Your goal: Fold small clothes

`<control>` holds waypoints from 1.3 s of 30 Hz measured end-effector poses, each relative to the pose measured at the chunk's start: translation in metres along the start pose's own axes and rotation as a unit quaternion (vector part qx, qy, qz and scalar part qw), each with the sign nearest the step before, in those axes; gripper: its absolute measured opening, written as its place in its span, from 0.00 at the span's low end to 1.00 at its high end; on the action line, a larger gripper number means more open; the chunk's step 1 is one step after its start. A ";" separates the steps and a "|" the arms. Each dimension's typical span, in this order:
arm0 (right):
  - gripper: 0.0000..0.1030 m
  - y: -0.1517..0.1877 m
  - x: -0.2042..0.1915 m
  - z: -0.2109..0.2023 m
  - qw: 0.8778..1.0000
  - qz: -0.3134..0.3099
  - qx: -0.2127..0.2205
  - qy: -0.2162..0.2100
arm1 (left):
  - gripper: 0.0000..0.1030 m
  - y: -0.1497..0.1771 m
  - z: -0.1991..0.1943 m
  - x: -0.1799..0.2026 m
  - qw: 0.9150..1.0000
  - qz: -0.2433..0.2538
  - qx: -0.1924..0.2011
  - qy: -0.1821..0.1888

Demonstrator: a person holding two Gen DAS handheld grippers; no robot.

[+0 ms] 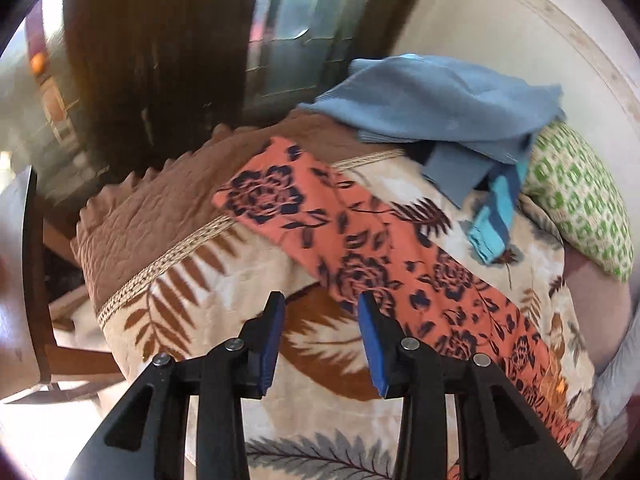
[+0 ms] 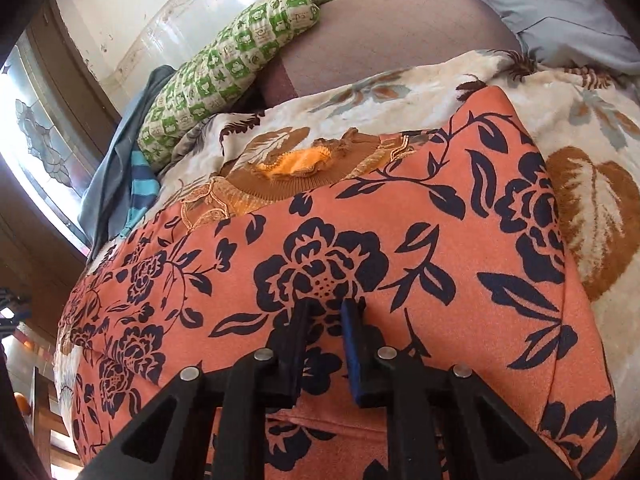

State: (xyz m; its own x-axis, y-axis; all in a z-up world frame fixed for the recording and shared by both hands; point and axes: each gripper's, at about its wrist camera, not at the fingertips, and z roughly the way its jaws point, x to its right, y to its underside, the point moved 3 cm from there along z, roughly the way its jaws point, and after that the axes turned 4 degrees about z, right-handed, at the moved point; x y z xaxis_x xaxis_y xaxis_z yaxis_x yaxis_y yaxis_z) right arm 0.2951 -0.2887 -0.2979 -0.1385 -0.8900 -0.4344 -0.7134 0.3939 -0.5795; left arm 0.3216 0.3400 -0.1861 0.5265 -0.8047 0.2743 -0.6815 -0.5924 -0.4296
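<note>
Orange floral garment (image 1: 360, 248) lies flat on the bed's blanket (image 1: 224, 280), long axis slanting away ahead-left of the left gripper (image 1: 322, 304), fingers spread; right gripper (image 2: 326, 308), fingers slightly parted, hovers directly over it, nearer.

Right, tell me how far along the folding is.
Done: the orange floral cloth lies in a long, flat strip on the blanket, possibly already folded once. In hand: nothing; the left tool is open and the right tool, narrowly open, sits low over that cloth. Left: the blue clothes still lie heaped beside the green pillow.
</note>
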 end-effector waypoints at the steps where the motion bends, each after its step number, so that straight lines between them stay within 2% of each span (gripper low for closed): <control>1: 0.18 0.000 -0.001 0.000 1.000 -0.002 0.001 0.002 | 0.38 -0.002 0.007 -0.014 0.999 -0.032 -0.008 0.012; 4: 0.18 0.001 -0.004 0.000 1.000 -0.012 0.004 0.013 | 0.40 -0.006 0.031 -0.032 0.994 -0.095 -0.024 0.049; 7: 0.18 0.001 -0.006 0.001 1.000 -0.020 0.006 0.023 | 0.40 -0.012 0.055 -0.023 0.990 -0.106 -0.042 0.082; 9: 0.18 0.000 -0.006 0.001 0.999 -0.021 0.006 0.023 | 0.40 -0.016 0.068 -0.018 0.989 -0.110 -0.044 0.089; 17: 0.18 0.001 -0.007 0.002 0.999 -0.025 0.007 0.027 | 0.39 -0.030 0.093 -0.023 0.984 -0.130 -0.012 0.119; 23: 0.18 0.001 -0.007 0.002 0.999 -0.025 0.007 0.027 | 0.38 -0.009 0.085 -0.032 0.980 -0.139 -0.003 0.146; 26: 0.18 0.001 -0.006 0.002 0.999 -0.024 0.007 0.026 | 0.38 -0.013 0.091 -0.037 0.974 -0.165 -0.002 0.155; 28: 0.18 0.001 -0.007 0.002 0.999 -0.023 0.006 0.025 | 0.38 -0.019 0.094 -0.036 0.974 -0.169 0.005 0.150; 29: 0.18 0.000 -0.007 0.002 0.999 -0.022 0.006 0.025 | 0.35 -0.022 0.096 -0.035 0.975 -0.168 0.010 0.146; 33: 0.18 0.000 -0.006 0.002 1.000 -0.019 0.007 0.021 | 0.09 -0.025 0.104 -0.040 0.972 -0.187 0.023 0.143; 35: 0.18 0.000 -0.005 0.001 1.000 -0.017 0.007 0.018 | 0.08 -0.024 0.104 -0.041 0.971 -0.184 0.032 0.147; 39: 0.19 0.000 -0.002 0.001 1.000 -0.009 0.007 0.009 | 0.05 -0.026 0.085 -0.030 0.977 -0.141 0.060 0.148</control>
State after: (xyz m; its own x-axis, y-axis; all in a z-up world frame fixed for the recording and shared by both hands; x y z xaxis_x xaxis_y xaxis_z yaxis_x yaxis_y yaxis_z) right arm 0.2955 -0.2864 -0.2976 -0.1383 -0.9013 -0.4105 -0.7059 0.3804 -0.5975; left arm 0.3666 0.3832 -0.2561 0.5030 -0.5970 0.6250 -0.4566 -0.7975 -0.3943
